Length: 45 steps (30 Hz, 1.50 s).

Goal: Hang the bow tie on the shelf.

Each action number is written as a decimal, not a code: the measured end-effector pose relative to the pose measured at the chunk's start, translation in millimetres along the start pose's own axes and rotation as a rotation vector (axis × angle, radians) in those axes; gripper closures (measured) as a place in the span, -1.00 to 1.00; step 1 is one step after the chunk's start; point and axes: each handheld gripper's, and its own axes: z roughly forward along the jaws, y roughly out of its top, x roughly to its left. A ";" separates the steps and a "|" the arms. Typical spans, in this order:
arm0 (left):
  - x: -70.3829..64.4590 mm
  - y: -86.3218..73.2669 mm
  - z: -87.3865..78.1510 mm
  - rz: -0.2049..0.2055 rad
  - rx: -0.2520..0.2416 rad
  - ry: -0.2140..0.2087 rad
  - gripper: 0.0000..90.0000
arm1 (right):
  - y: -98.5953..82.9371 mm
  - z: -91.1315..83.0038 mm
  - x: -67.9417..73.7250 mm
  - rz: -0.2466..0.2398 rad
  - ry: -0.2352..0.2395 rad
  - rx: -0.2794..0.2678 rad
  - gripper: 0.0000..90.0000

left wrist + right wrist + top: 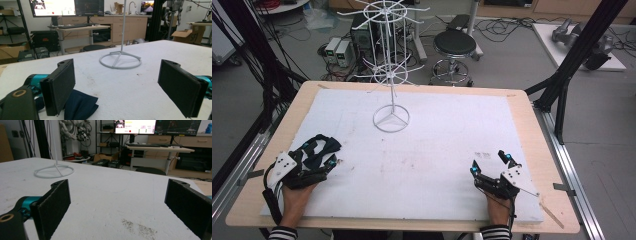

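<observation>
White wire rack (390,75) stands at upper centre of the white board (437,150). Left gripper (323,150), lower left, jaws spread over dark cloth (80,106). Right gripper (491,162), lower right, jaws spread, empty; its own view shows a dirt smudge (138,227).

Light wooden table (522,107) covered almost edge to edge by white foam-like board (437,150), wood left bare as narrow border. White wire display stand (391,118) set upright on board at far centre, ring base flat on surface. Dark navy folded cloth (319,150) laid on board at near left. Small patch of dark specks (482,155) seen on board at near right. Faint scuffs scattered across middle.
</observation>
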 end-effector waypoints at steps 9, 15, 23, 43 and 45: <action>-0.5 0.3 0.6 0.006 0.005 0.003 -0.67 | -0.1 -0.1 -1.3 0.002 -0.001 -0.008 -0.88; -0.5 0.9 2.1 0.004 0.020 0.005 -0.67 | -0.1 -0.2 -1.4 0.005 0.000 -0.007 -0.88; -1.0 7.0 1.3 0.017 0.031 -0.001 -0.68 | -0.1 -0.4 -1.3 0.009 -0.002 -0.004 -0.88; 23.4 46.5 -3.4 0.066 0.189 -0.003 -0.68 | 0.0 0.0 -1.5 0.004 0.000 -0.006 -0.88; 26.9 48.5 -2.5 0.068 0.222 -0.001 -0.68 | -0.1 0.0 -1.5 0.005 0.000 -0.006 -0.88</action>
